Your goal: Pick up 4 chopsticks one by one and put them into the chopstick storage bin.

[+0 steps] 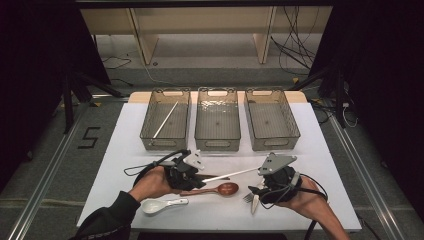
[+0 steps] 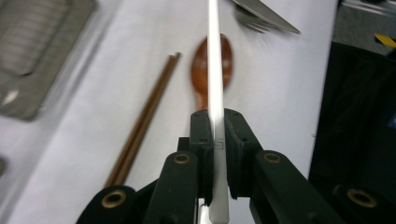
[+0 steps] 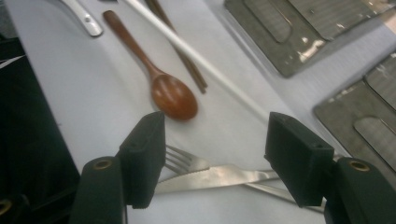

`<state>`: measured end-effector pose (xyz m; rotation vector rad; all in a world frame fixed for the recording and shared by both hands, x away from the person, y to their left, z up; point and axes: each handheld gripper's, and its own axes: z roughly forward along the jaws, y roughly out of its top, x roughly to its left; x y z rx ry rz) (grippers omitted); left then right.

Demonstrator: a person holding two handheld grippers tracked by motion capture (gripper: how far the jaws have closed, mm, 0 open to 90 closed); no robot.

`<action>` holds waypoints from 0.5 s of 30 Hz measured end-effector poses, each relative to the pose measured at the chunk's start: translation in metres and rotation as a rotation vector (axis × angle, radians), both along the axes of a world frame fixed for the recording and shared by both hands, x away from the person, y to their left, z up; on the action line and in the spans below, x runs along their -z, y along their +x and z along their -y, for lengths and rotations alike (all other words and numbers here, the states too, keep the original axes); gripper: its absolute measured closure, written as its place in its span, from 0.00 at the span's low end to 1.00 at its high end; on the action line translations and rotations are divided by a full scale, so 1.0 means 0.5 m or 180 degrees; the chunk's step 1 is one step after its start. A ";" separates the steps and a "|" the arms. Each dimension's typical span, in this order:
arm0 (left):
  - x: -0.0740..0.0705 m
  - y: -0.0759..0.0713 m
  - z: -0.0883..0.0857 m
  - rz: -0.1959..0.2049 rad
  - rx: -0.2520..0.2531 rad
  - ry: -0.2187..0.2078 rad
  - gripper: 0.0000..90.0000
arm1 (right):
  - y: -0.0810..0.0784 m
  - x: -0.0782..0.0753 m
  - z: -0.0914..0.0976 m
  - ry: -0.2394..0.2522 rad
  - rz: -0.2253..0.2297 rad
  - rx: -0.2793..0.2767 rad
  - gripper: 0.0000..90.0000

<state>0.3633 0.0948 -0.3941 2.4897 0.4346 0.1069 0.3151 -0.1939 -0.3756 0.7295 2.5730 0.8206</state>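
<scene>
on the white table (image 1: 120,145), the left of three clear plastic bins (image 1: 166,119) in the far row already holds one long thin white chopstick (image 1: 165,120), lying lengthwise along its floor. nearer the person, a white ceramic soup spoon (image 1: 155,205) lies at the front left. the left gripper (image 1: 192,175) is pinching the second white chopstick (image 2: 215,70): in the left gripper view its jaws are pressed together on the near end, and the stick runs straight ahead, lifted over a pair of brown wooden chopsticks (image 2: 142,123) and a reddish-brown wooden spoon (image 2: 211,63). in the high view the stick's long axis runs rightward, rising slightly toward the right gripper (image 1: 256,191). the coming move likely turns on this: the matching bin lies up and left of the left gripper, so the left hand is nearer, and the stick would need swinging to lie along the bin's length. the right gripper's jaws are spread, pinching nothing, above a steel fork (image 3: 184,161) crossed by a steel knife (image 3: 219,177).
</scene>
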 end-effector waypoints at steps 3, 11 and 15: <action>-0.010 0.012 -0.022 0.0043 -0.0189 -0.0059 0.92 | 0.003 0.007 0.013 0.0069 -0.0074 0.0151 0.39; -0.031 0.043 -0.078 0.0131 -0.0711 -0.0287 0.92 | 0.017 0.038 0.033 0.0217 -0.0243 0.0575 0.34; -0.039 0.054 -0.100 0.0170 -0.0927 -0.0374 0.92 | 0.018 0.047 0.038 0.0259 -0.0280 0.0660 0.33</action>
